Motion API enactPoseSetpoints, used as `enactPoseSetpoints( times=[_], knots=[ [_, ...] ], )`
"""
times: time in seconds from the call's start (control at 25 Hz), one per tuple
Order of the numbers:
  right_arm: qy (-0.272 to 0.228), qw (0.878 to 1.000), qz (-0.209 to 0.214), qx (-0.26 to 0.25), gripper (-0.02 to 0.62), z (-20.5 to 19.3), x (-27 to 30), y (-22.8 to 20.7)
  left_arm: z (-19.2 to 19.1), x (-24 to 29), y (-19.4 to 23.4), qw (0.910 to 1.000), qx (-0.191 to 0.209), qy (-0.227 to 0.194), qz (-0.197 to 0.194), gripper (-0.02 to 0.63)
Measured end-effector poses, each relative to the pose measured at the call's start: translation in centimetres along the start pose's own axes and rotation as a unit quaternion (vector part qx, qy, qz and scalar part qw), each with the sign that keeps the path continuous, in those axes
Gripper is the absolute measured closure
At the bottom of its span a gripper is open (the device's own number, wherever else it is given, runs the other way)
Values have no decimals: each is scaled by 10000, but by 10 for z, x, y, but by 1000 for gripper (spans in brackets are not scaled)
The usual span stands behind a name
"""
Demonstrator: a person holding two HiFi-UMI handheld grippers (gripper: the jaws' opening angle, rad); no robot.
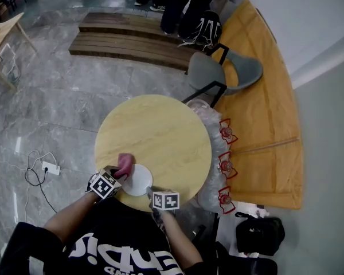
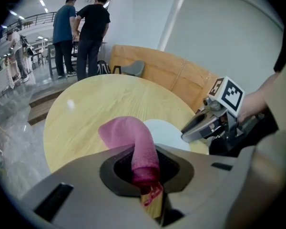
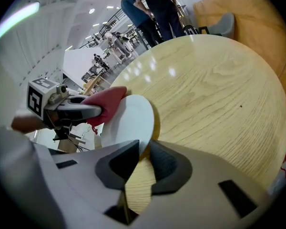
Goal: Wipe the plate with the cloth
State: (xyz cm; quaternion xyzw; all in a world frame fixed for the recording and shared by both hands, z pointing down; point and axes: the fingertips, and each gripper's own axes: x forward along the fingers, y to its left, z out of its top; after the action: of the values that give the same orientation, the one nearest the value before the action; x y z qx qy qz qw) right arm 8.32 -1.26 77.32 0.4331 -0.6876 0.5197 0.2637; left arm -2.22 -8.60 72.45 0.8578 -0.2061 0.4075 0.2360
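The white plate (image 3: pixel 128 123) lies at the near edge of the table (image 1: pixel 160 125), seemingly tipped up, its rim pinched by the right hand-held gripper (image 3: pixel 140 149). The left hand-held gripper (image 2: pixel 145 168) clamps the pink cloth (image 2: pixel 133 140), whose free end is at the plate's rim. Hard rubbing could twist the thin rim loose or shove the plate off the edge.

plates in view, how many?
1. White plate at the table's near edge, rim gripped by the right tongs; left tongs hold the pink cloth beside it.
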Motion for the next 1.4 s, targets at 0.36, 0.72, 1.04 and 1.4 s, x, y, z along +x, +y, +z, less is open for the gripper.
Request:
enactPoseSetpoints(
  times=[0.36,0.72,1.04,1.4],
  knots=[
    [-24,10000,28,-51,525,1,1,-1,-1,20,-4,9993,-19,370,-111,552],
    [-32,9999,87,-88,525,1,0,0,3,34,-15,9976,123,617,-276,554],
    [-62,9999,100,-109,525,3,1,2,4,40,-18,9972,119,650,-361,553],
    [-23,9999,51,-110,525,2,1,0,5,45,-29,9958,216,757,-458,552]
  ],
)
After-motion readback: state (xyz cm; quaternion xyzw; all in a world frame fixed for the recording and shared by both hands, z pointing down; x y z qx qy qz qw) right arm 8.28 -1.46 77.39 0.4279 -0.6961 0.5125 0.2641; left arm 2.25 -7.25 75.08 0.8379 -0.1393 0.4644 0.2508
